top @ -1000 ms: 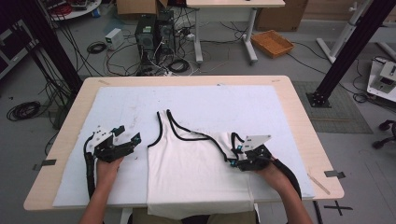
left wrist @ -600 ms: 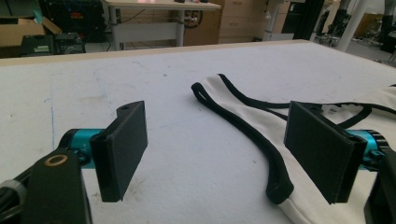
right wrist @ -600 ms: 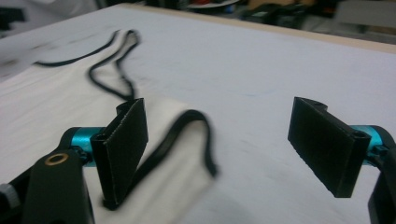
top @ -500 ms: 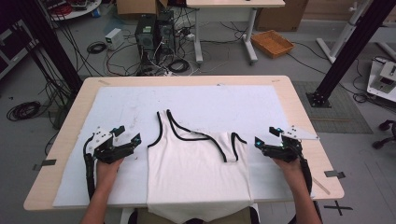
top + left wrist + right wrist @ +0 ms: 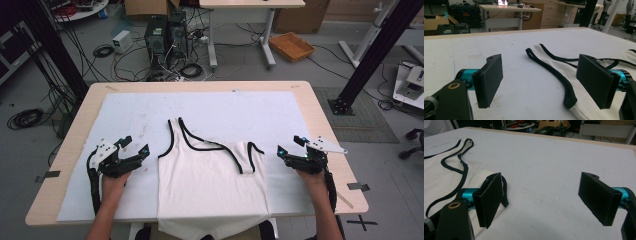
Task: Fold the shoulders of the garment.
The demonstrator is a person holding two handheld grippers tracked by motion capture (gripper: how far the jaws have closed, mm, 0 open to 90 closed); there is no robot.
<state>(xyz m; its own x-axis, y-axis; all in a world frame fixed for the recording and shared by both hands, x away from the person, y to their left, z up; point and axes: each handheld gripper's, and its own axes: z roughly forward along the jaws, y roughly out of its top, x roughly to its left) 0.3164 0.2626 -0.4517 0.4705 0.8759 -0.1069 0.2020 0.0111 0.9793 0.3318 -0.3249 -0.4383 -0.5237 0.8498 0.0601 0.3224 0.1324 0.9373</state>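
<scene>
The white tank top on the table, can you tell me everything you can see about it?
The tank top is white cloth with black trim along its neck and armholes. It lies flat on the white mat, straps pointing away from the person, the right strap folded over. Its hem hangs over the table's near edge. Neither gripper touches it; both sit beside it.

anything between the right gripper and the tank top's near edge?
No. In the high view only bare white mat separates the right gripper from the tank top; its jaws stand open with nothing between them.
</scene>
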